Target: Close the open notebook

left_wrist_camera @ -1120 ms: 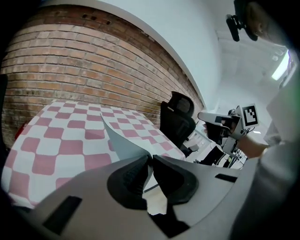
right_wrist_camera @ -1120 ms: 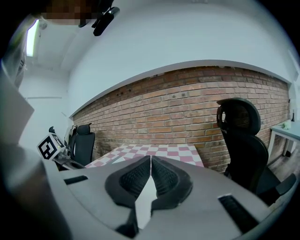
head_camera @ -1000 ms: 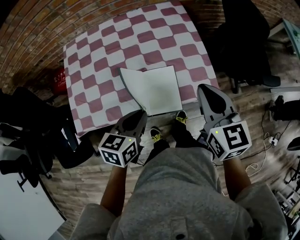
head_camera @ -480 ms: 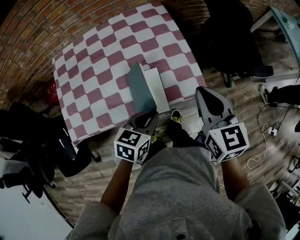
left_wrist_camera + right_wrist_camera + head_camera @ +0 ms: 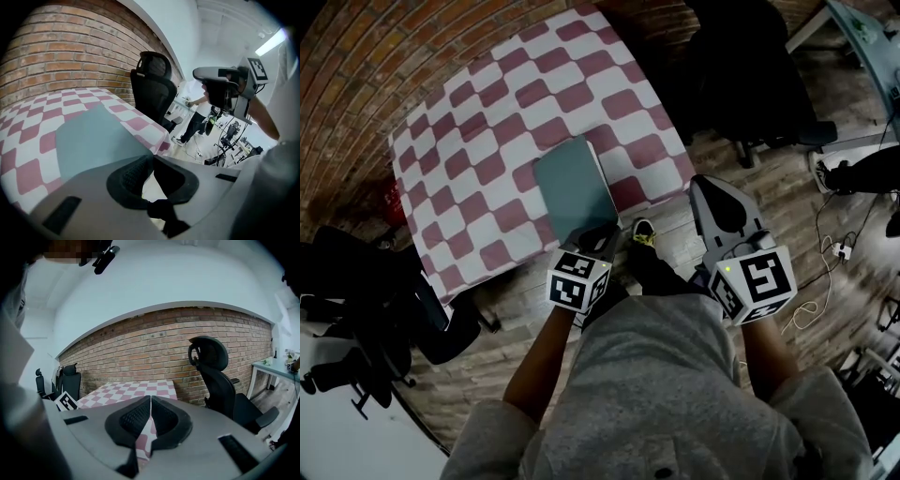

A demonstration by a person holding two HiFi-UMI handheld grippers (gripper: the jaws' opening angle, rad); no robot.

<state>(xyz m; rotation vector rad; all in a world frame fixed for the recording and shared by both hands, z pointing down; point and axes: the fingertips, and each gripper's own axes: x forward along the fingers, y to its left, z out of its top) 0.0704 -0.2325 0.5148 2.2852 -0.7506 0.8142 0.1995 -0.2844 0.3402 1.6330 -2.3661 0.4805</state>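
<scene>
The notebook [image 5: 575,187] lies closed on the red-and-white checked table [image 5: 478,141], its grey-green cover up, near the table's front edge. My left gripper [image 5: 598,231] sits at the notebook's near edge, jaws together, and I see nothing between them. In the left gripper view the cover [image 5: 96,138] spreads just beyond the left gripper [image 5: 152,157]. My right gripper [image 5: 718,186] hangs off the table's right front corner, over the floor, shut and empty. The right gripper view shows the right gripper [image 5: 150,398] with its pads together and the table [image 5: 136,390] beyond.
A black office chair [image 5: 741,66] stands by the table's right side, also seen as the chair [image 5: 152,89] and the chair [image 5: 215,371]. Another dark chair [image 5: 356,347] is at the left. A brick wall [image 5: 384,56] backs the table. Cables [image 5: 825,272] lie on the wooden floor.
The notebook's cover swung from lying open, through upright, to flat on the pages. My left gripper moved right along the table's front edge. The right gripper shifted slightly.
</scene>
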